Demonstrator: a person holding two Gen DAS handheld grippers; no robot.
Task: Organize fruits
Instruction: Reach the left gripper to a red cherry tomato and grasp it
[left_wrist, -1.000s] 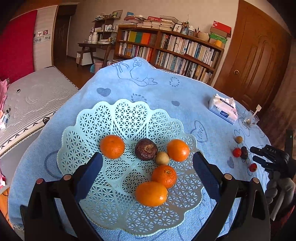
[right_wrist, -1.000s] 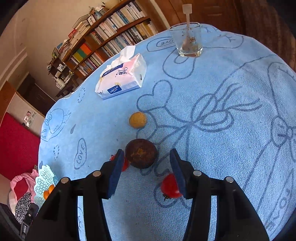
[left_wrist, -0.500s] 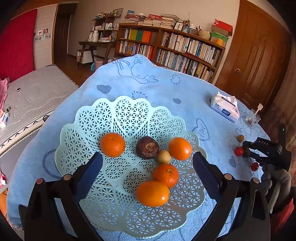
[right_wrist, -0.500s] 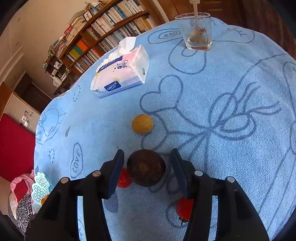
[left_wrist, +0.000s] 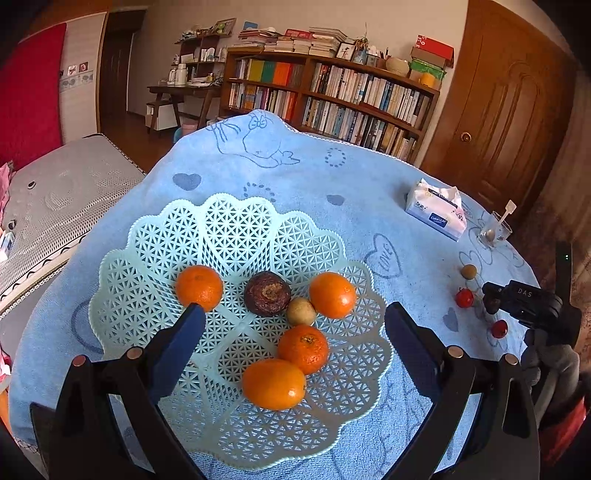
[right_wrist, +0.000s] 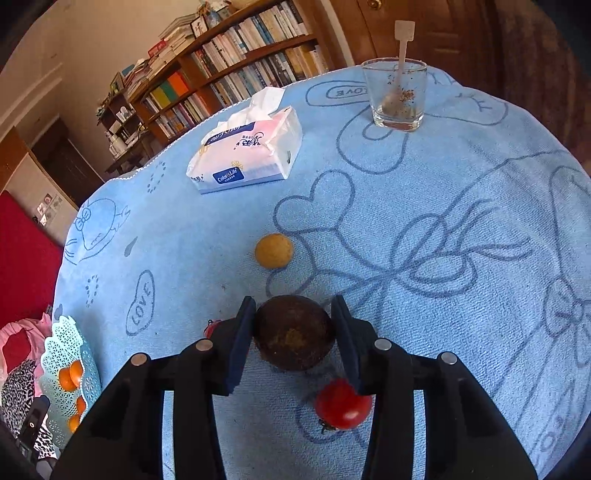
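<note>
A mint lattice basket (left_wrist: 229, 221) holds several oranges (left_wrist: 199, 288), a dark brown fruit (left_wrist: 266, 298) and a small tan fruit (left_wrist: 301, 312). My left gripper (left_wrist: 293, 314) hovers open over the basket's near side, holding nothing. On the blue cloth to the right, my right gripper (right_wrist: 293, 314) is shut on a second dark brown round fruit (right_wrist: 293, 338), which rests on the cloth. A red tomato (right_wrist: 343, 404) lies under the right finger. Another red fruit (right_wrist: 211, 326) peeks out behind the left finger. A tan round fruit (right_wrist: 274, 250) sits just beyond.
A tissue pack (right_wrist: 247, 155) and a glass (right_wrist: 397, 96) with a stirrer stand at the table's far side. The basket (right_wrist: 70, 354) is far left in the right wrist view. The round table's edge drops off behind them, with a bookshelf (left_wrist: 332, 96) beyond.
My right gripper slid forward around the dark brown fruit and its fingers closed in against both sides. The left gripper stayed open over the basket, shifting only slightly.
</note>
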